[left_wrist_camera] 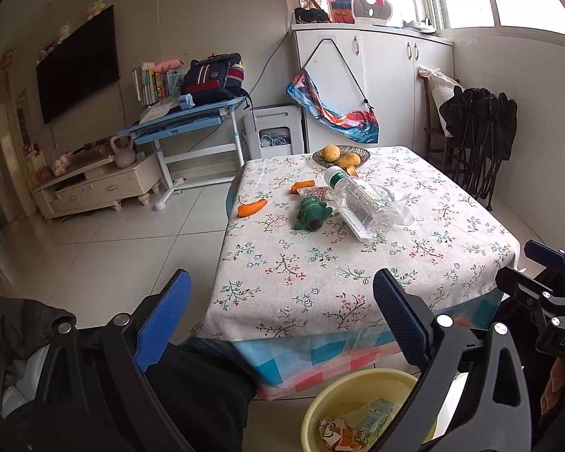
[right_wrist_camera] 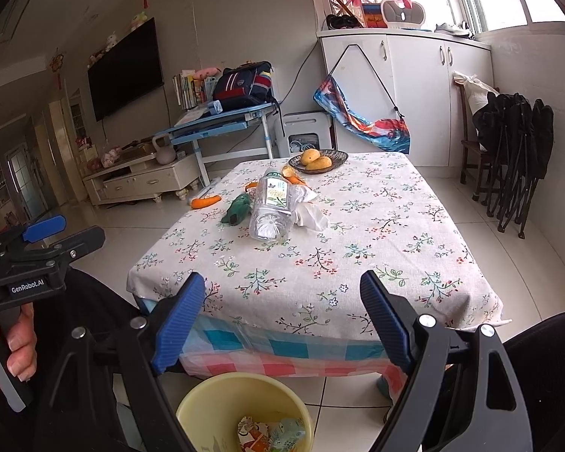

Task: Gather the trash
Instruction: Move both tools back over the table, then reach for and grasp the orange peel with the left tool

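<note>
**Trash on the table, both grippers empty**

Trash lies mid-table: a clear plastic bottle (right_wrist_camera: 269, 209) with a green cap on its side, touching a crumpled white tissue (right_wrist_camera: 310, 215) and an empty wrapper at its neck. A green plush toy (right_wrist_camera: 238, 209) sits just beside the bottle, 2 carrot pieces (left_wrist_camera: 251, 208) lie nearby, and orange peel (right_wrist_camera: 293, 176) rests next to a dark bowl (right_wrist_camera: 342, 157) of mangoes. All sit on the floral tablecloth (right_wrist_camera: 376, 248). Below the near table edge stands a yellow bin (right_wrist_camera: 211, 401) holding 2 crumpled packets. The left gripper (left_wrist_camera: 282, 320) and right gripper (right_wrist_camera: 280, 320) hang before the table, jaws spread wide, gripping nothing. A hand (right_wrist_camera: 7, 354) holds the left gripper's handle.
</note>
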`<control>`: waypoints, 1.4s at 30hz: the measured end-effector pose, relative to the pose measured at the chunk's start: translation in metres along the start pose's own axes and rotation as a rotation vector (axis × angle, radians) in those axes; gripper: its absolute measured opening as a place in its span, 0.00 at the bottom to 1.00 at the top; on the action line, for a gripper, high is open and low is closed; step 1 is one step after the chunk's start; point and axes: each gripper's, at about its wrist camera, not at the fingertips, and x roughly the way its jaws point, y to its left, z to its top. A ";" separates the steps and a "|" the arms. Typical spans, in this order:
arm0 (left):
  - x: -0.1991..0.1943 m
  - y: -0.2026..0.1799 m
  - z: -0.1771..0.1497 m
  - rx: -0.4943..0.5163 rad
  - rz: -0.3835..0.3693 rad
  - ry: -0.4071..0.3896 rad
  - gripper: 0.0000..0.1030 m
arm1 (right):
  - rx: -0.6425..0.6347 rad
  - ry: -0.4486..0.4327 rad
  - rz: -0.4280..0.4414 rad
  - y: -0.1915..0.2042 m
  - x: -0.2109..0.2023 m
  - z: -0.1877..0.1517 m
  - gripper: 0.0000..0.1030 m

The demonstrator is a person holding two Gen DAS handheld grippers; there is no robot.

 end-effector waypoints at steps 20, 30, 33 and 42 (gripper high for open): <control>0.046 0.035 0.025 -0.080 0.056 0.020 0.91 | 0.003 0.033 0.067 0.000 0.027 0.028 0.79; 0.116 0.049 0.050 -0.062 0.053 0.093 0.91 | -0.001 0.059 0.071 -0.018 0.062 0.067 0.79; 0.137 0.054 0.057 -0.058 0.053 0.117 0.91 | -0.007 0.080 0.070 -0.026 0.078 0.078 0.79; 0.210 0.059 0.071 -0.031 0.042 0.192 0.91 | -0.003 0.193 0.089 -0.045 0.129 0.093 0.66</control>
